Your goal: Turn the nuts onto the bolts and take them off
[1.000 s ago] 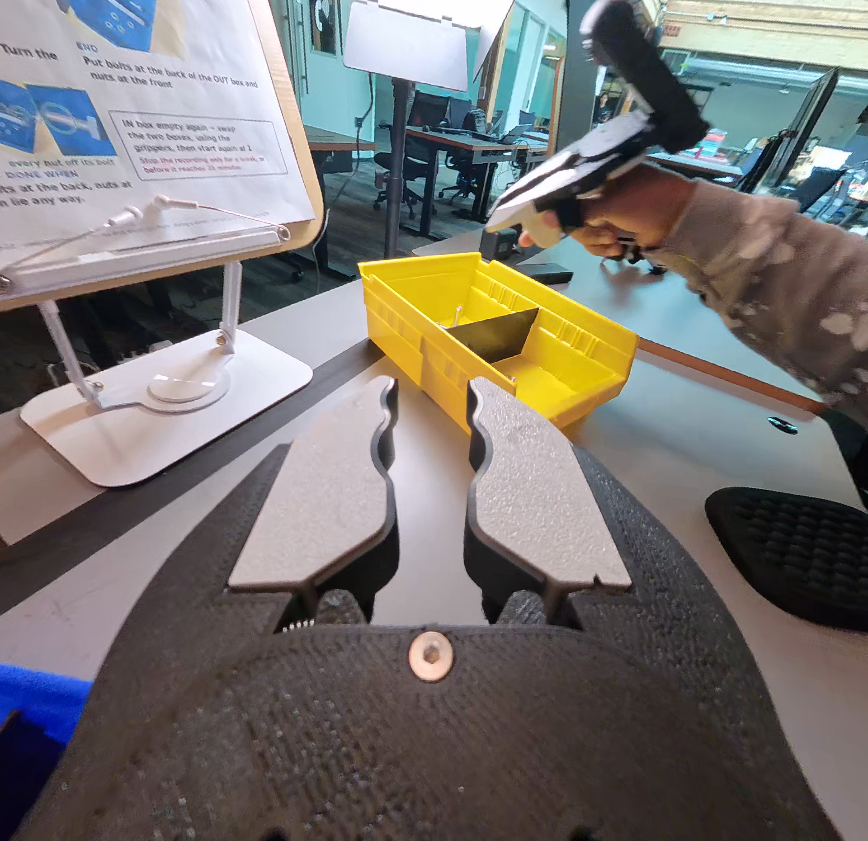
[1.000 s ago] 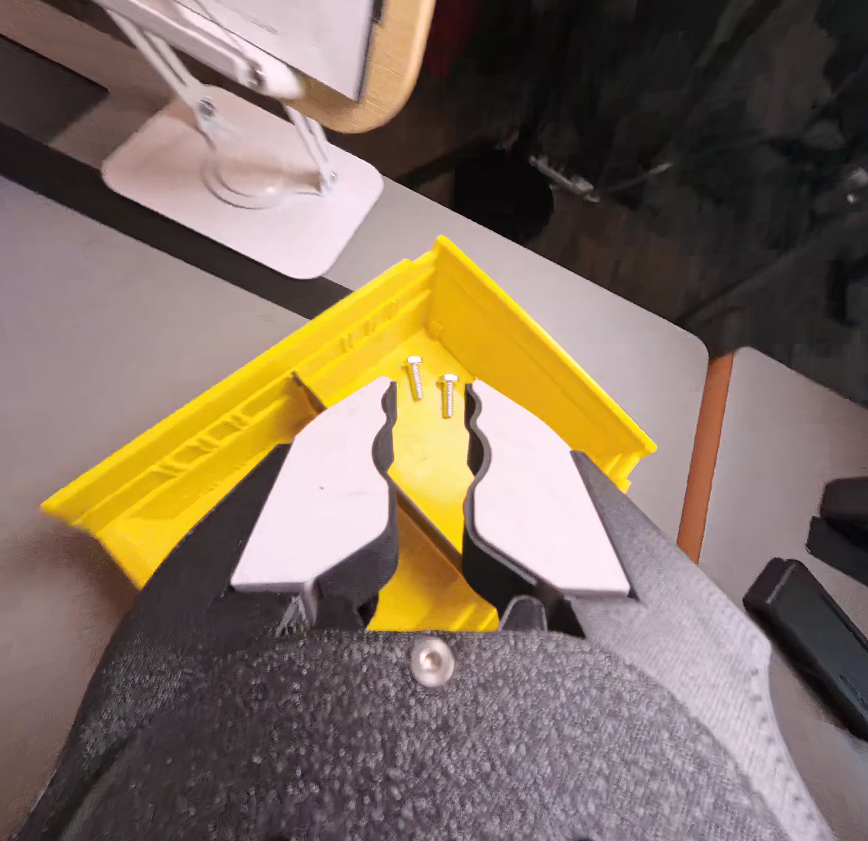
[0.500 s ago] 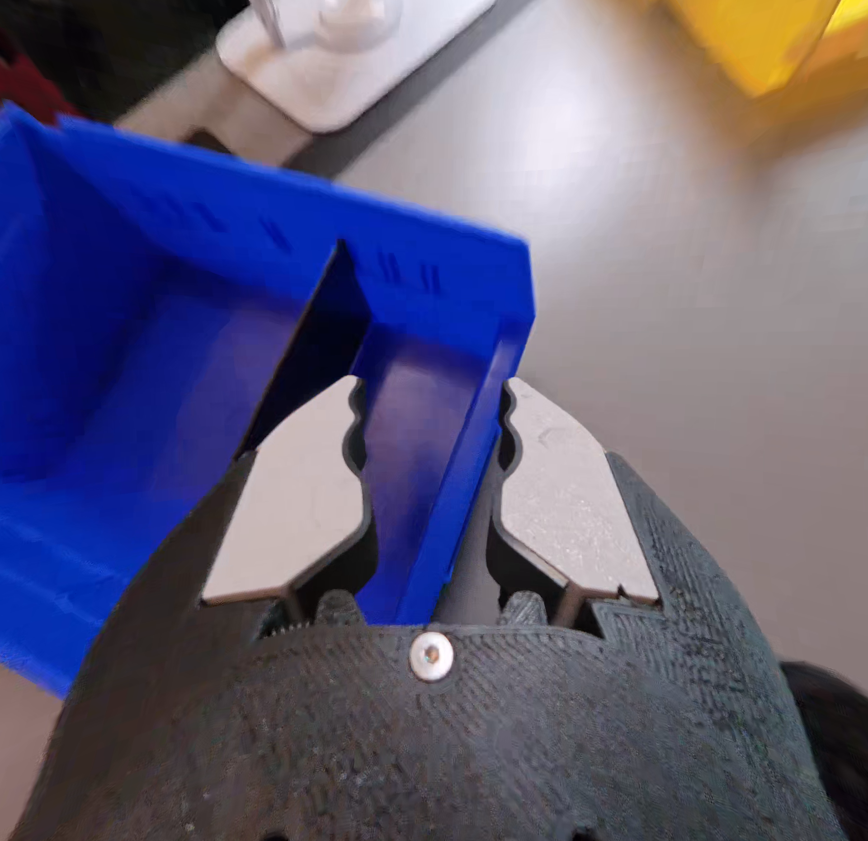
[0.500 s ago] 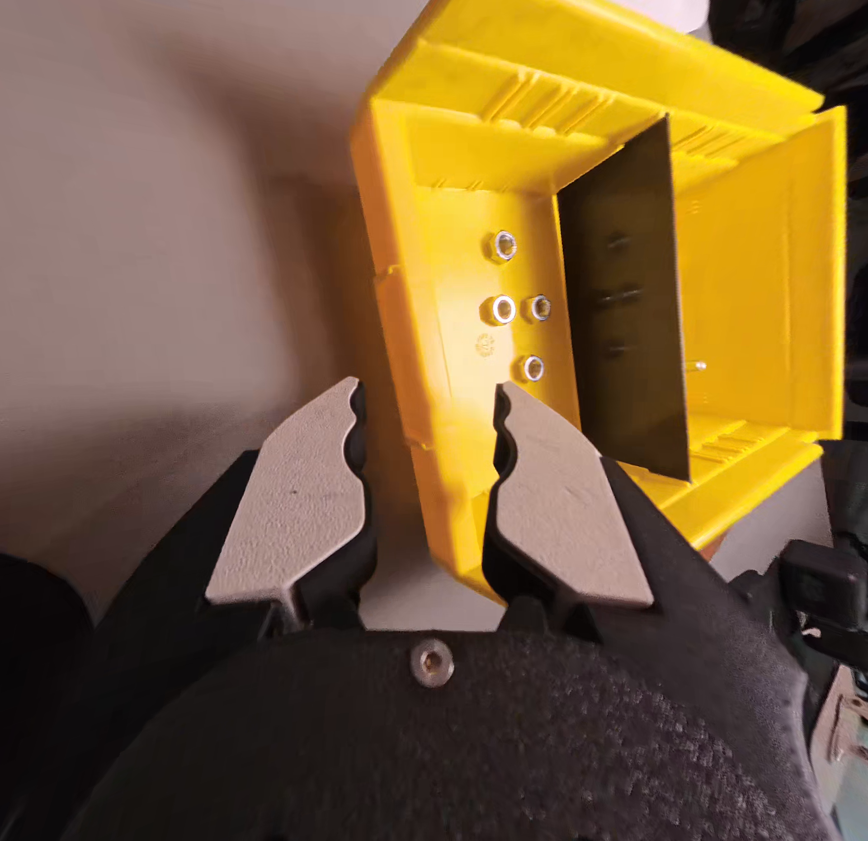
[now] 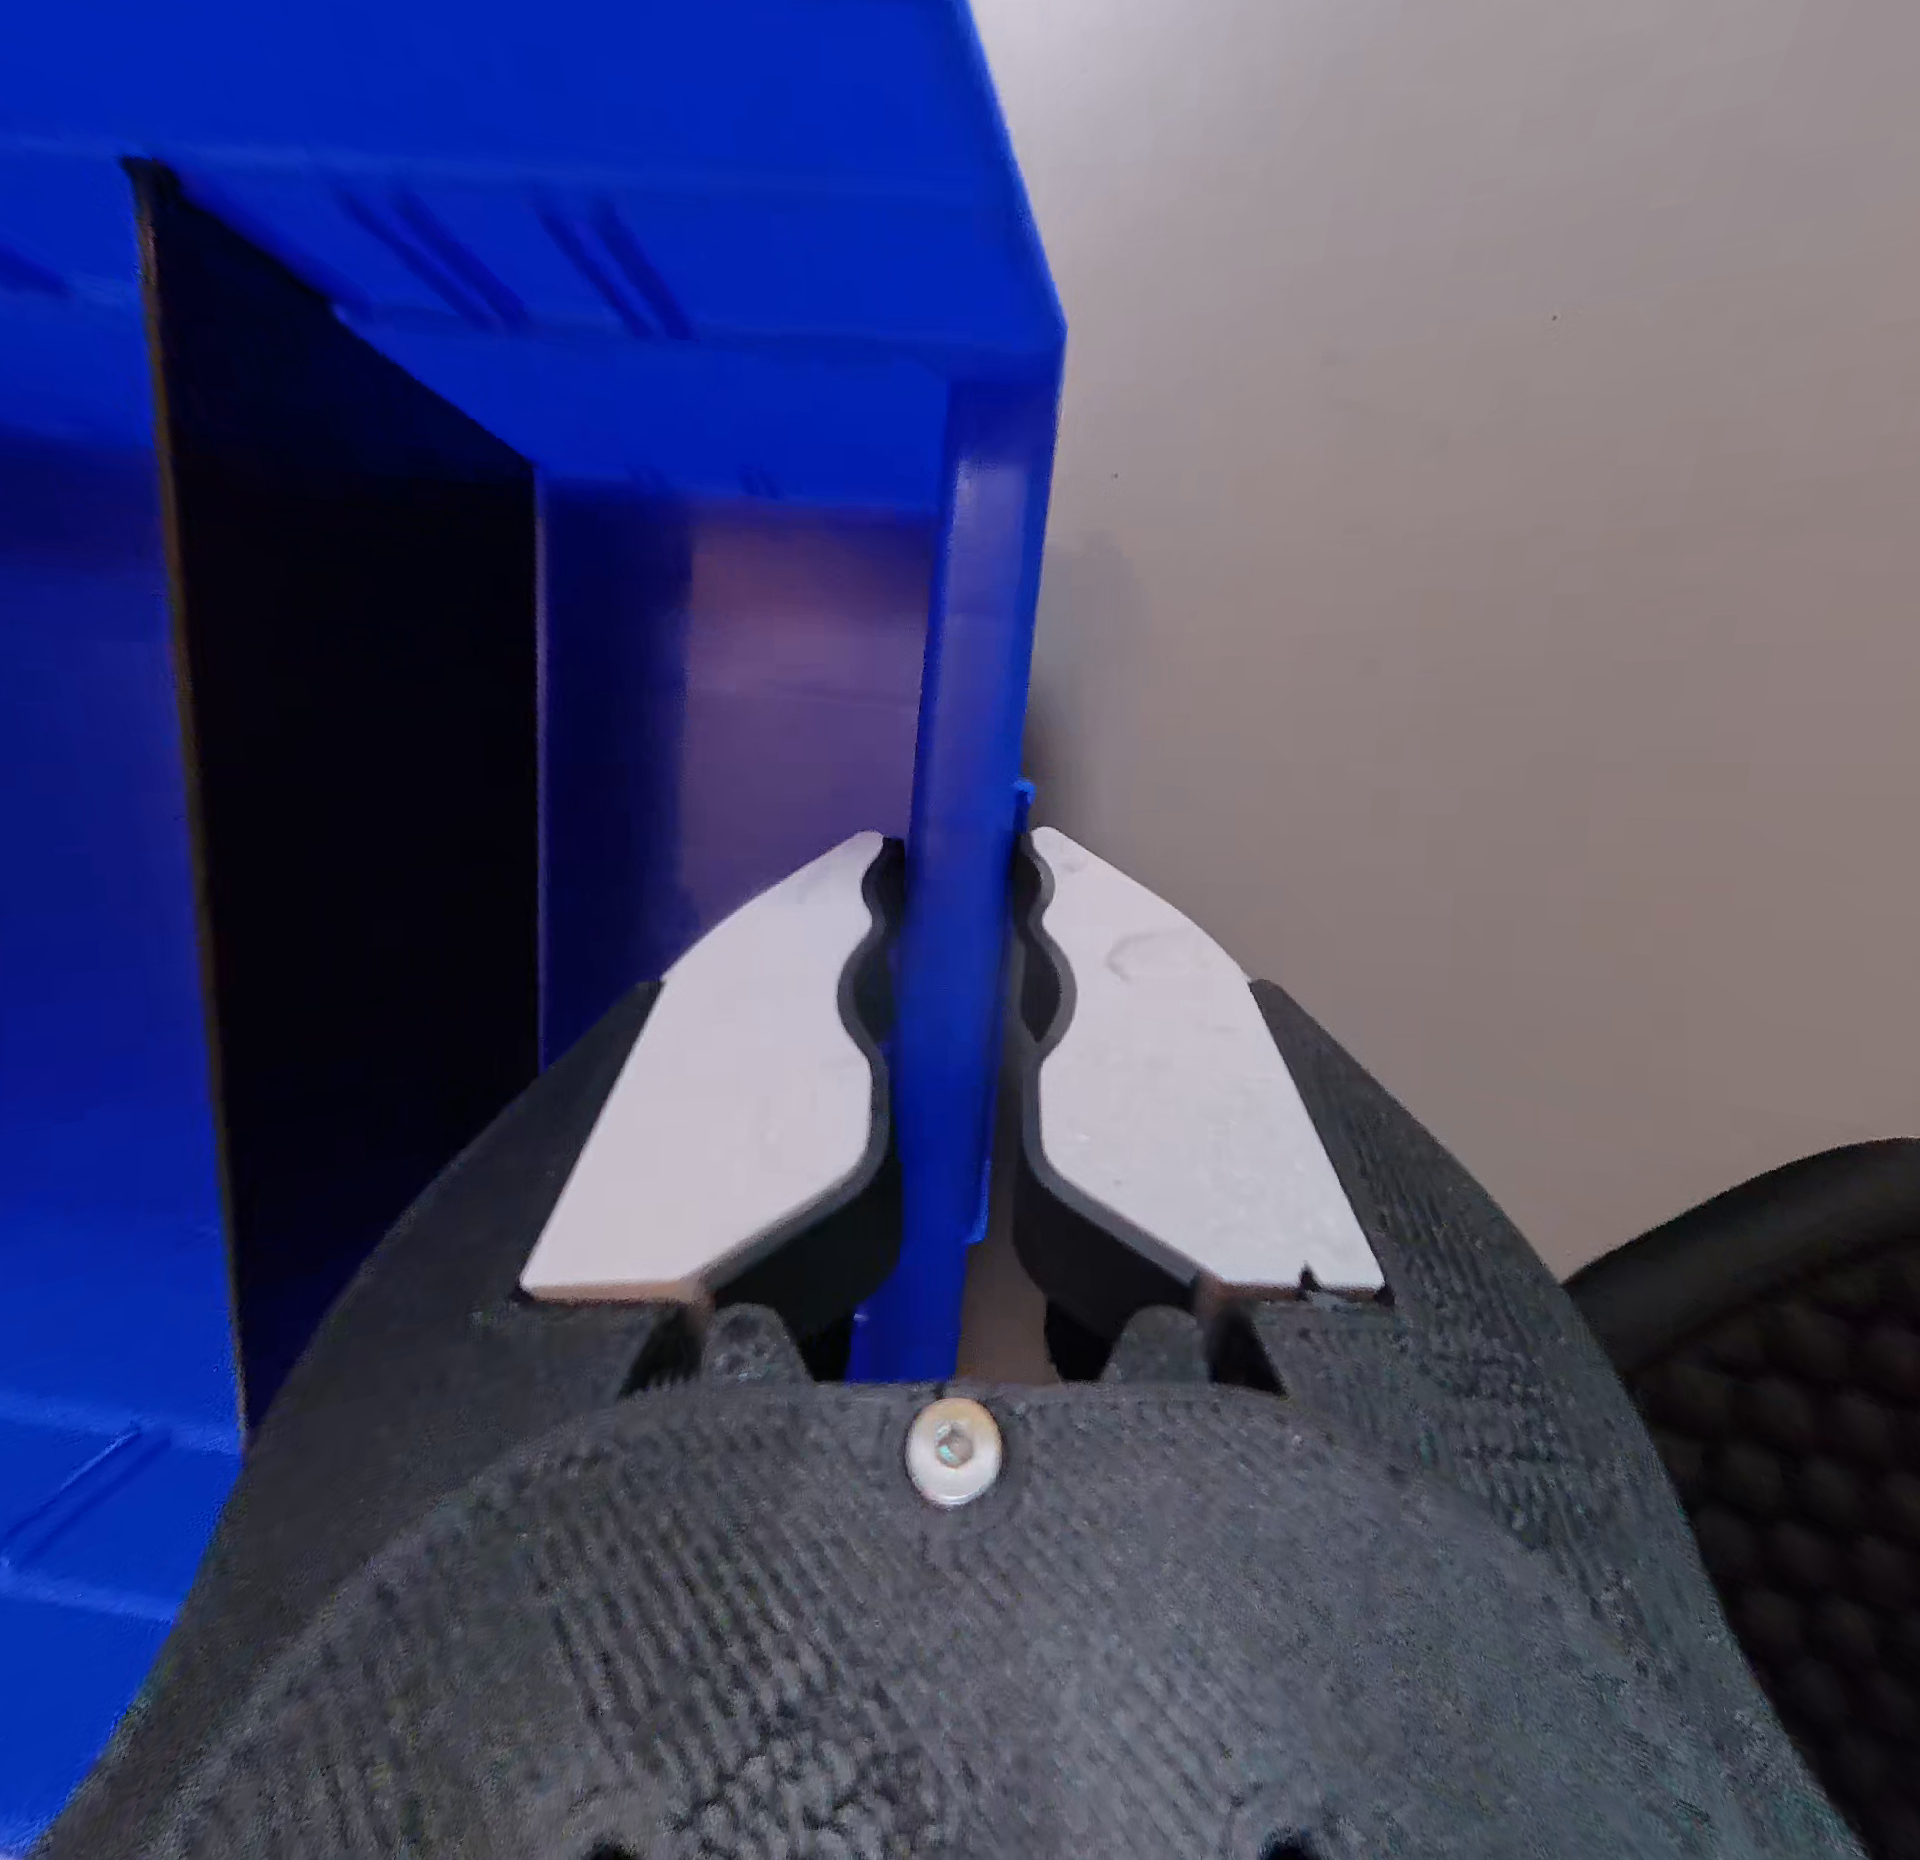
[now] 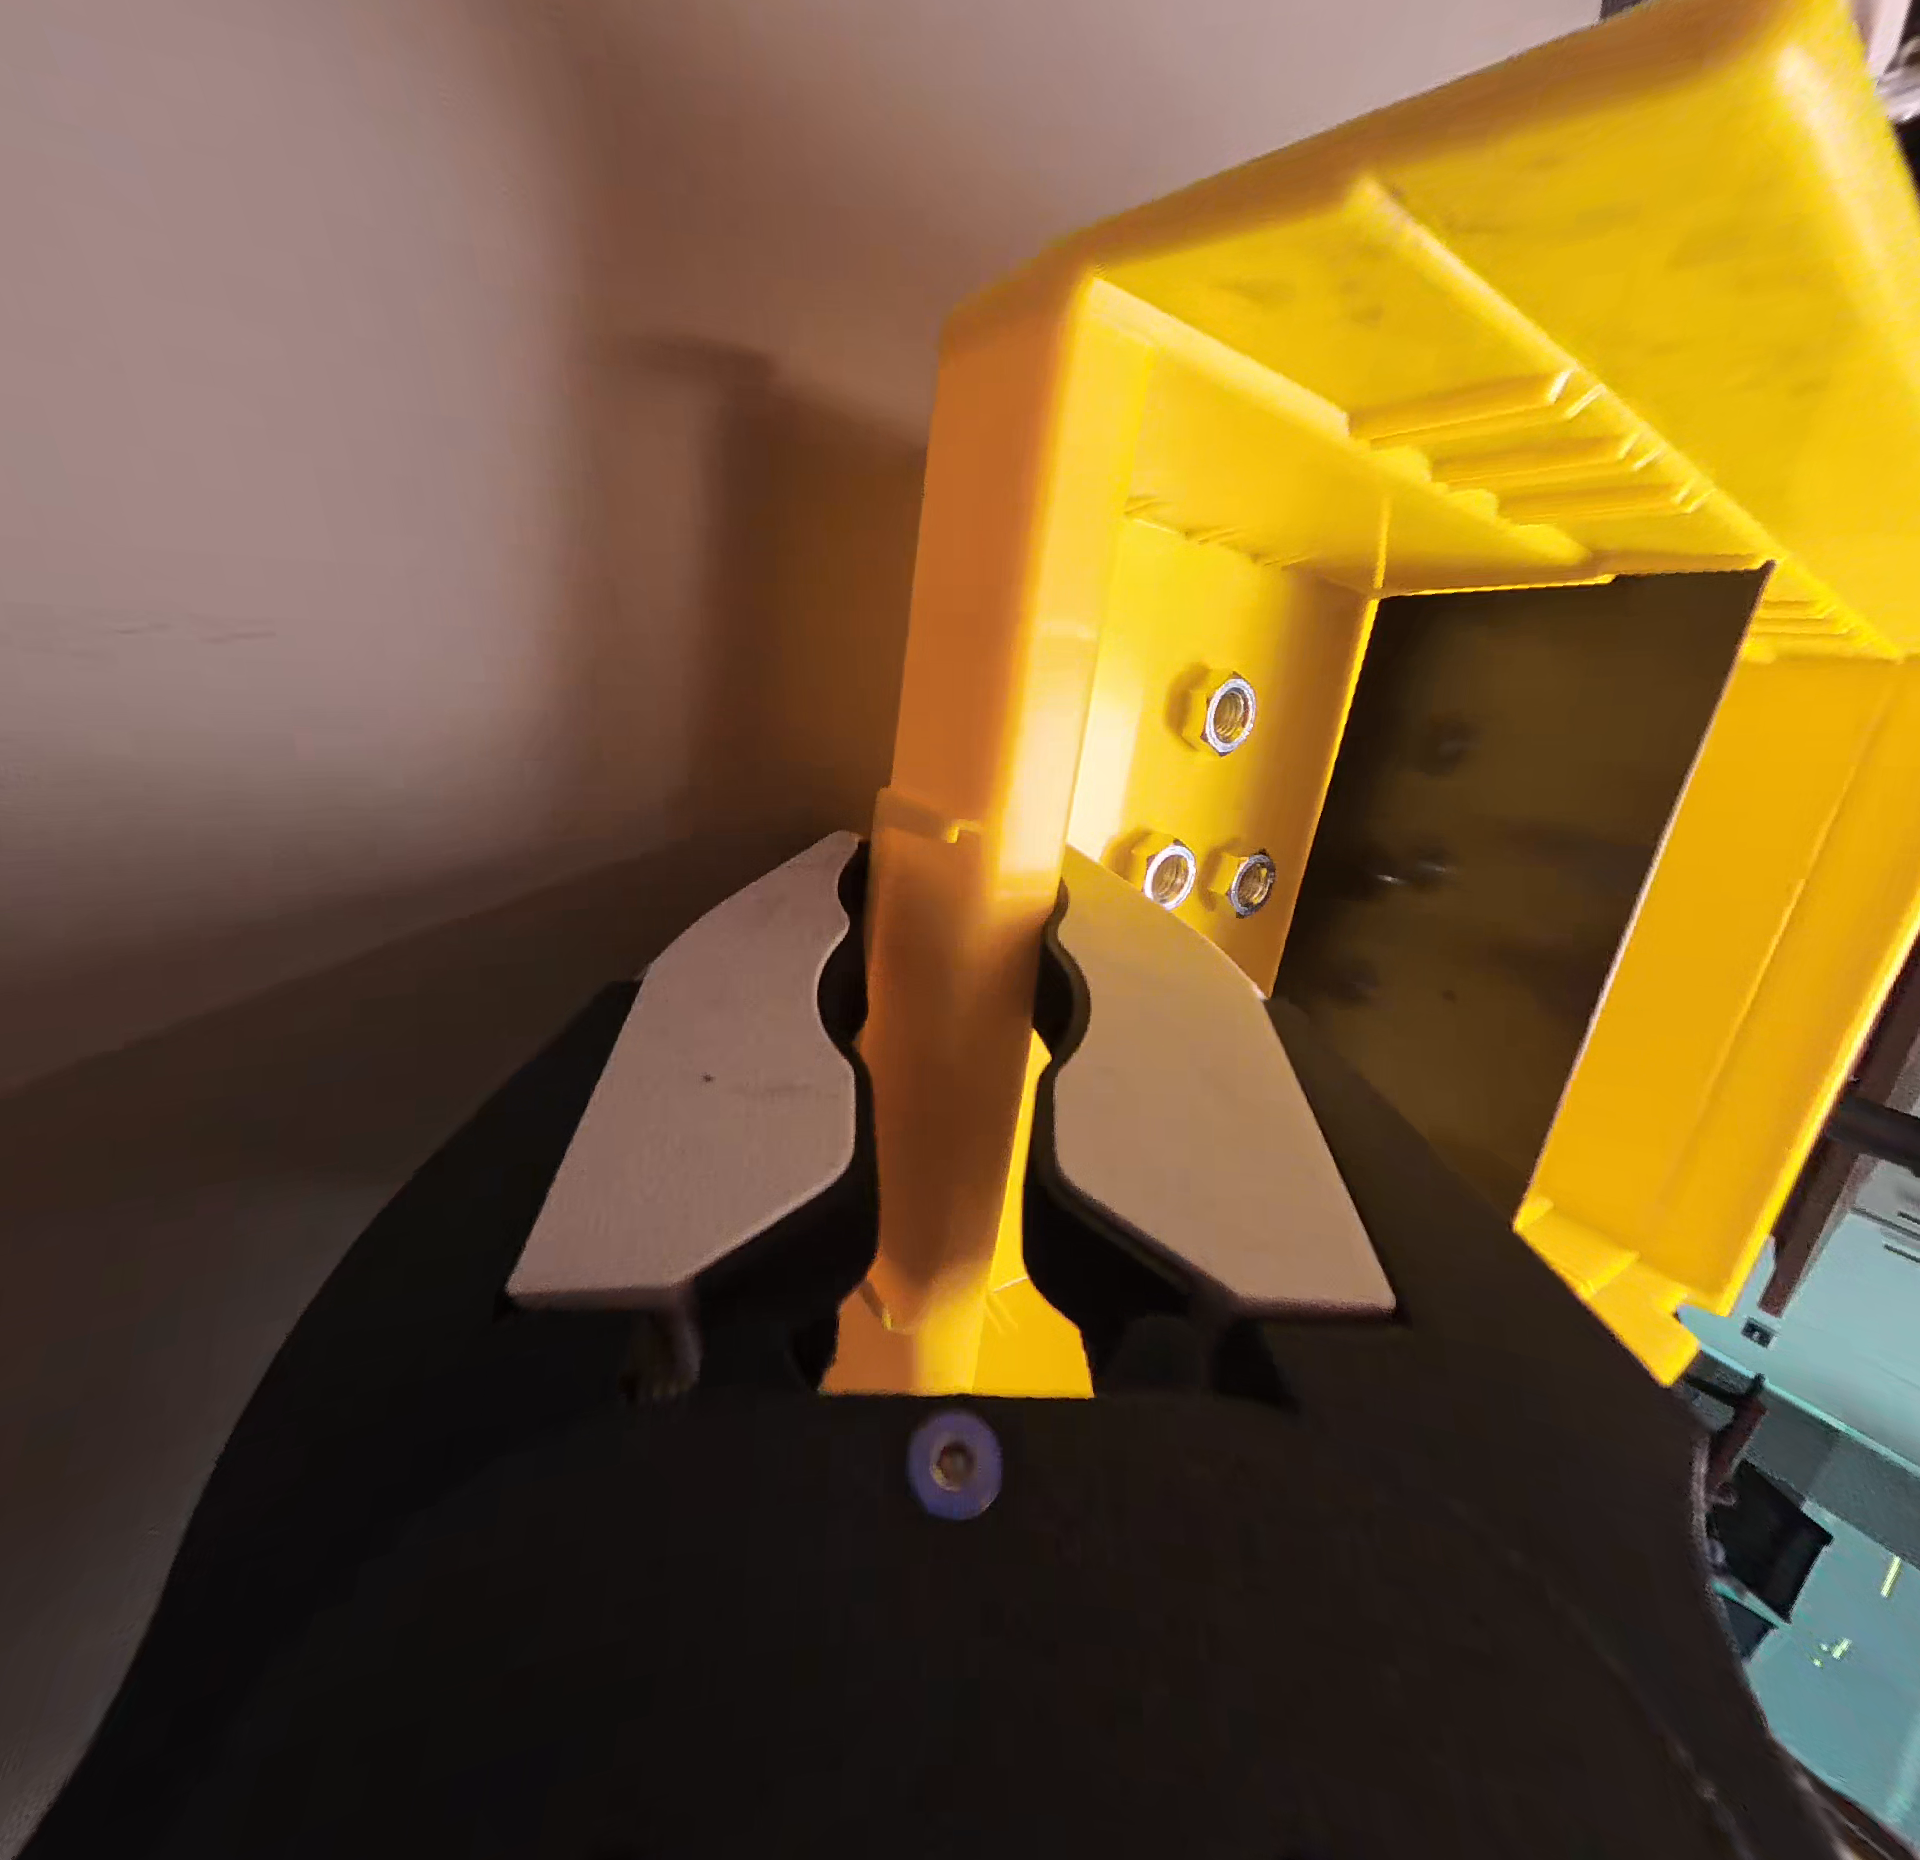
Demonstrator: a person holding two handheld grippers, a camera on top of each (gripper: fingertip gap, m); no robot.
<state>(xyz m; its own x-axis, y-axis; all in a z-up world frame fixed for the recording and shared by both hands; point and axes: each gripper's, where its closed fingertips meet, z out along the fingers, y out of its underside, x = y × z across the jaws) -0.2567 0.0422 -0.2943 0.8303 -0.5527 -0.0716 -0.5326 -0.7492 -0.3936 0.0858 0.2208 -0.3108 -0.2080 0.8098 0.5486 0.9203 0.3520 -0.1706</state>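
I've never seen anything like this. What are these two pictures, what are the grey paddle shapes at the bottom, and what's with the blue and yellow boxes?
There is no robot here: a person holds a two-finger gripper in each hand, and a camera on each looks forward along its fingers. The grey paddles are those fingers.

In the left wrist view, the left gripper is shut on a side wall of the blue bin, which sits on a grey table. A dark divider stands inside.

In the right wrist view, the right gripper pinches a wall of the yellow bin. Three metal nuts show in it, beside a dark divider panel. No bolts are visible now.
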